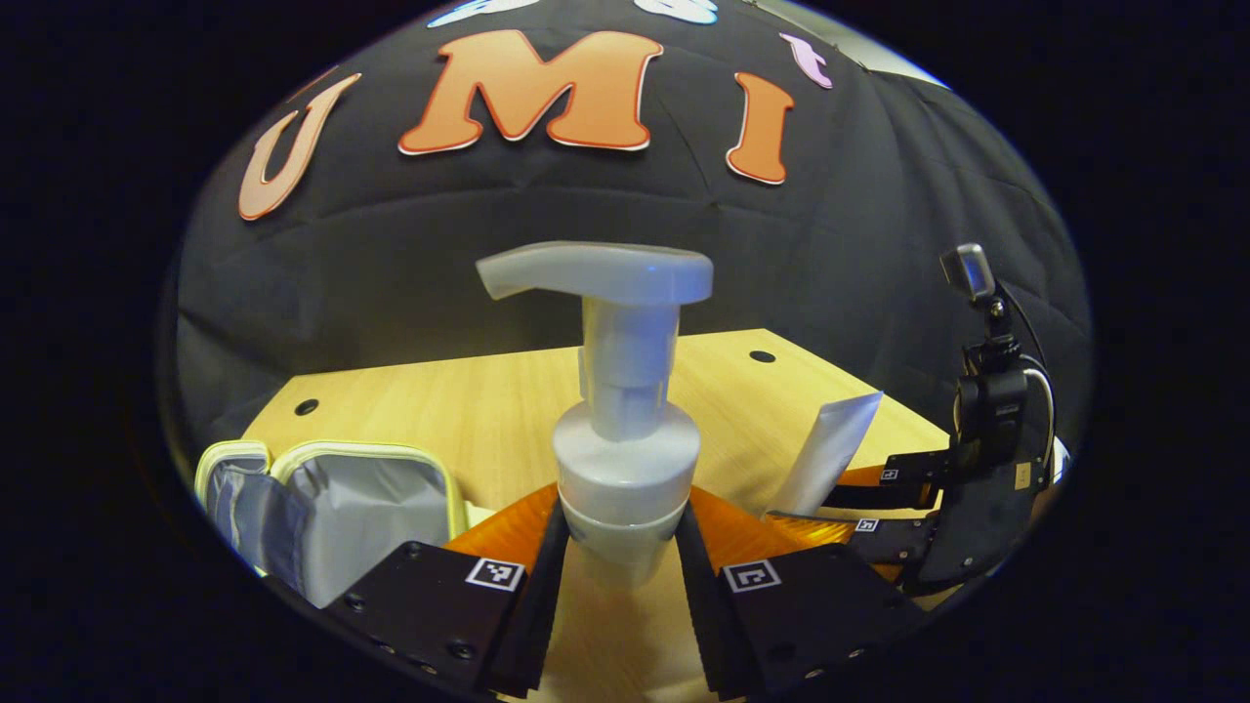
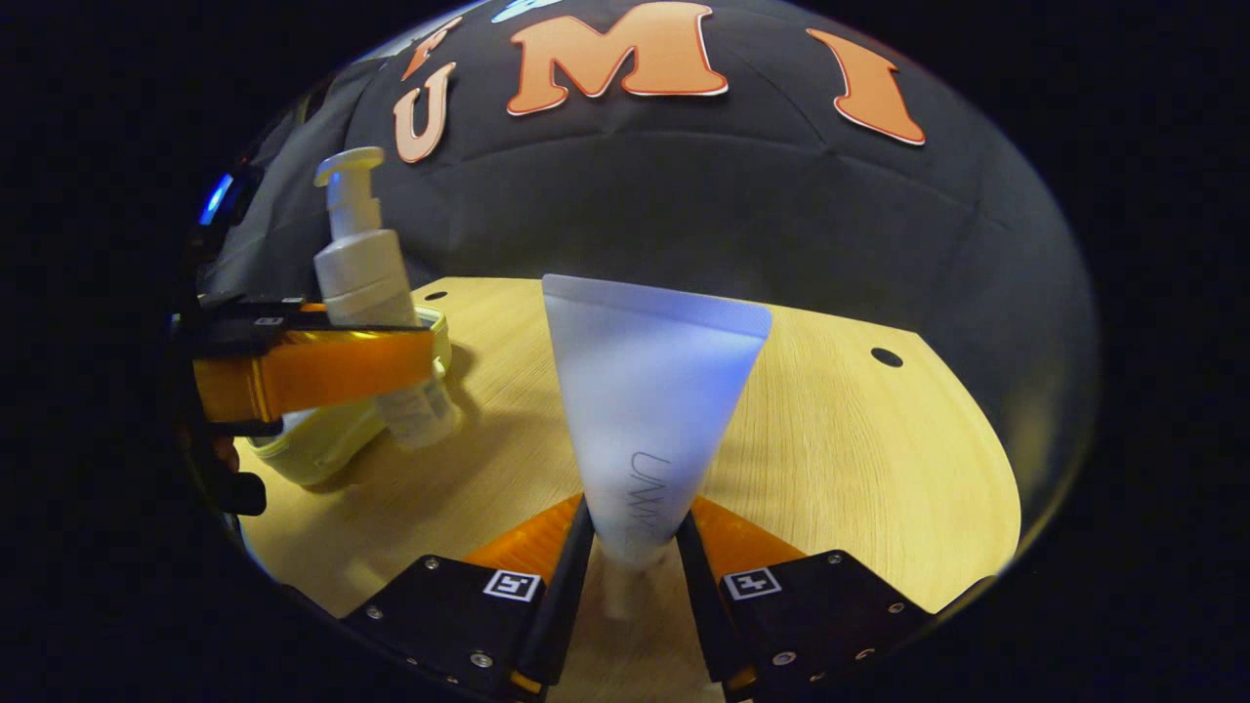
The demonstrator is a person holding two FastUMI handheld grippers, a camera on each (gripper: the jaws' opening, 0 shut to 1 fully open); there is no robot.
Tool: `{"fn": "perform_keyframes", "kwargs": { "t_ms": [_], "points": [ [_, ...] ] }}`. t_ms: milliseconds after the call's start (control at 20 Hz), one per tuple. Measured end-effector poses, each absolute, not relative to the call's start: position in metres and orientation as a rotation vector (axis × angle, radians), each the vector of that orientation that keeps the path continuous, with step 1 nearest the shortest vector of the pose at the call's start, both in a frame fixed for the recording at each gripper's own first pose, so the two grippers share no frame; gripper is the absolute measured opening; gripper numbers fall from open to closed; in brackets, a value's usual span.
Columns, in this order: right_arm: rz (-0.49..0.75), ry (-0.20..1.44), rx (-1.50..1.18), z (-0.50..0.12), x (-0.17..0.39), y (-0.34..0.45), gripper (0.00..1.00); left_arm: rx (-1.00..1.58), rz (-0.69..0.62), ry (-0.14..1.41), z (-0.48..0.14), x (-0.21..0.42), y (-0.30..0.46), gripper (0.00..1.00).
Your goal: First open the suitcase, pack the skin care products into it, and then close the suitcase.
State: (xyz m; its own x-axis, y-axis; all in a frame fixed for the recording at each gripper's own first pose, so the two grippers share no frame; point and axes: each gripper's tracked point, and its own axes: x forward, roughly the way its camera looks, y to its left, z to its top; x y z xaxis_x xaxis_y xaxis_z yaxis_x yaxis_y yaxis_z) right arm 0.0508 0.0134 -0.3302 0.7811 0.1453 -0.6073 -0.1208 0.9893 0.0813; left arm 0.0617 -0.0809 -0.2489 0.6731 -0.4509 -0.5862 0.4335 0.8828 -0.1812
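Left gripper view: the left claw (image 1: 621, 547) is seen pinched on a white pump bottle (image 1: 625, 430), both fingers pressed against its body just below the shoulder; the bottle is held upright, nozzle pointed left. The wooden surface (image 1: 488, 410) is seen behind it. At lower left, the small pale suitcase (image 1: 332, 508) is seen lying open, its grey lining exposed. At right, the right claw (image 1: 830, 508) is seen farther off, closed on a white tube (image 1: 825, 454) that is tilted with its flat end up. Right gripper view: the right claw (image 2: 633, 547) is seen pinched on the white tube (image 2: 649, 410) near its narrow cap end, both fingers pressed on it; the wide crimped end is held up and away from the camera. The tube is held above the wooden surface (image 2: 859, 459). At left, the left claw (image 2: 400, 356) is seen clamped around the pump bottle (image 2: 366, 283), which is held tilted over the near rim of the suitcase (image 2: 322, 444). Whether the bottle's base touches the suitcase cannot be told.
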Motion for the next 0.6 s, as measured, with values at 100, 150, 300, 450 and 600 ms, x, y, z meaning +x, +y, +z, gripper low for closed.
{"fn": "perform_keyframes", "kwargs": {
  "t_ms": [100,150,300,450,600],
  "points": [
    [0.132,0.661,0.048,-0.326,0.052,0.013,0.52,-0.071,-0.483,0.676,-0.241,0.058,-0.07,0.59],
    [0.129,0.657,0.048,-0.324,0.052,0.013,0.52,-0.076,-0.482,0.67,-0.236,0.057,-0.066,0.59],
    [0.134,0.646,0.048,-0.308,0.055,0.021,0.52,-0.001,-0.469,0.638,-0.223,0.063,-0.052,0.59],
    [0.149,0.631,0.036,-0.292,0.058,0.03,0.52,-0.026,-0.455,0.644,-0.215,0.067,-0.037,0.59],
    [0.165,0.61,0.028,-0.272,0.061,0.04,0.52,-0.027,-0.424,0.649,-0.201,0.072,-0.016,0.59]
  ]
}}
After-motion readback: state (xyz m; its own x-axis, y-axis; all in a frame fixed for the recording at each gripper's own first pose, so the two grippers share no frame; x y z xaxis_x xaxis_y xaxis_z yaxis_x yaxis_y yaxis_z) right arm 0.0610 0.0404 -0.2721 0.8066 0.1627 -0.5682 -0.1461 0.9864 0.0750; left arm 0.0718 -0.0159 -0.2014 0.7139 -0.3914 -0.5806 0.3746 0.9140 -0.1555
